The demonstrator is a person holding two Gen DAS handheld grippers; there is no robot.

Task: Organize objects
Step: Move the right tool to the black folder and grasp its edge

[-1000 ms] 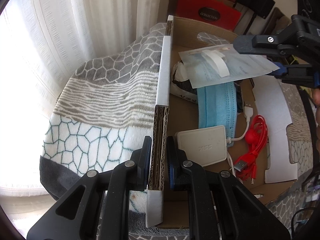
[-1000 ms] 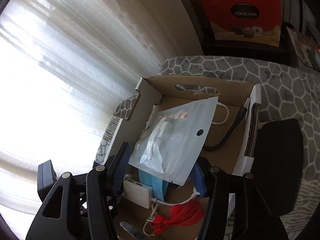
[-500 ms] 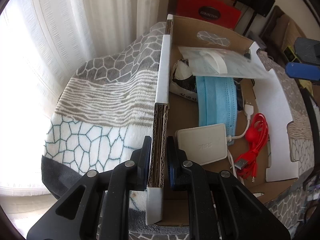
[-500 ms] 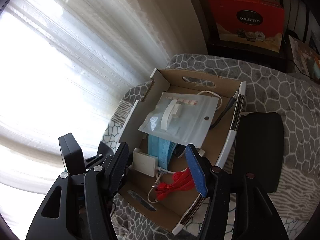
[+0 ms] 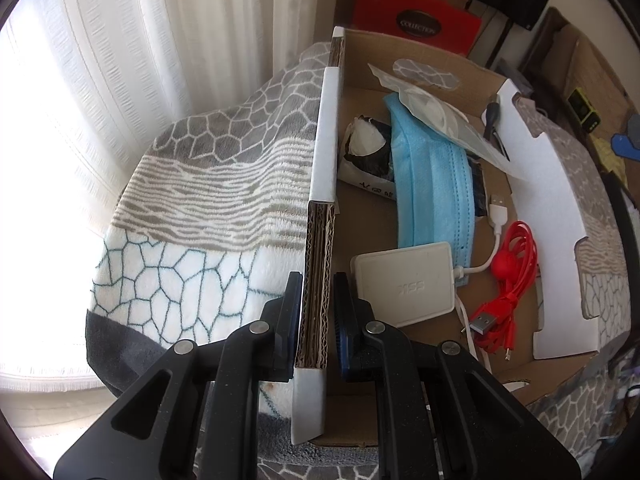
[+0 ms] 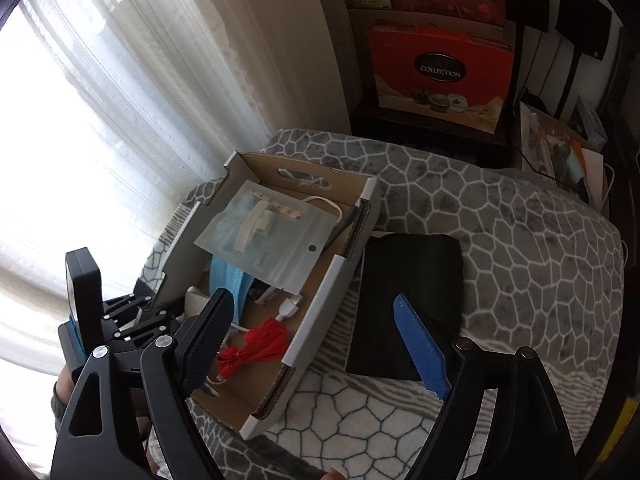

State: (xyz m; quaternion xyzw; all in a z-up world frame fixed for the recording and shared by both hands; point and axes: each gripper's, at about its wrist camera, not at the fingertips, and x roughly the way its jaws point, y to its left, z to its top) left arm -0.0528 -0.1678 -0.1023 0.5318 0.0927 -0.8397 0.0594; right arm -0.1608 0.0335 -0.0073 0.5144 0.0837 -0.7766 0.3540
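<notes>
A cardboard box (image 5: 552, 216) (image 6: 320, 312) sits on a patterned blanket. Inside lie a clear zip bag (image 5: 440, 116) (image 6: 272, 240) on top of a blue face mask (image 5: 432, 184) (image 6: 234, 284), a white charger block (image 5: 404, 284), a red cable (image 5: 508, 276) (image 6: 256, 350) and a white USB lead (image 5: 498, 216). My left gripper (image 5: 316, 312) is shut on the box's left wall (image 5: 324, 160). My right gripper (image 6: 316, 340) is open and empty, held above the box's right wall and a flat black object (image 6: 408, 300).
The flat black object lies on the blanket just right of the box. A red gift bag (image 6: 440, 76) (image 5: 416, 28) and dark furniture stand behind. A bright curtained window (image 6: 100, 120) fills the left. The grey and white blanket (image 6: 500, 240) spreads to the right.
My right gripper let go of the clear zip bag, which now lies in the box on the mask, and has pulled back up and to the right. My left gripper has kept its hold.
</notes>
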